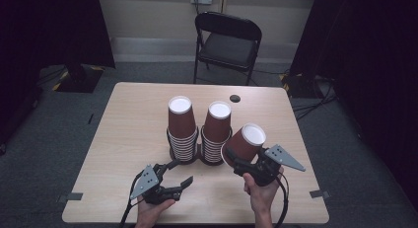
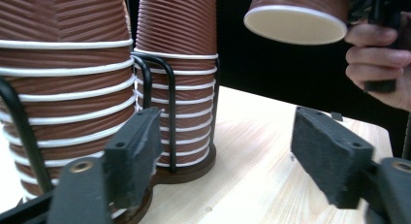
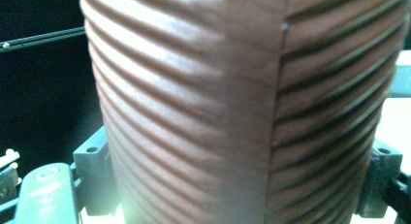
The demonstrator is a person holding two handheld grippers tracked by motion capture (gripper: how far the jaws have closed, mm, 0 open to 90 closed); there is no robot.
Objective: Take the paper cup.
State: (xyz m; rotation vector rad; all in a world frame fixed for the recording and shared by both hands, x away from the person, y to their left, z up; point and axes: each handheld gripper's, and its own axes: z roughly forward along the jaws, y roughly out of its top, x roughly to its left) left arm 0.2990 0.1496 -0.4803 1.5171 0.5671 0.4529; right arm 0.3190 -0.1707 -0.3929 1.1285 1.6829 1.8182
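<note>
Two hands came in at the near edge of the table (image 1: 123, 119), each with a gripper. On the left, the left gripper (image 1: 176, 174) had its jaws wide apart with nothing between them, low over the wood just in front of the left stack (image 1: 182, 132). On the right, the right gripper (image 1: 235, 161) was squeezing one brown cup (image 1: 245, 143), tilted, bottom up and off the table, just right of the right stack (image 1: 215, 134).

Both stacks were upside-down brown cups in black wire racks, side by side in the middle of the table. It looked like the cup had just come off a stack or was about to go on one. Next, it would need to be tipped straight and lined up right over a stack, so it would not bump the pile.

Pale wood covered the table top, with a small dark hole (image 1: 235, 98) near the far edge. Behind it stood a black chair (image 1: 226, 43) on grey floor, with dark curtains on both sides.
</note>
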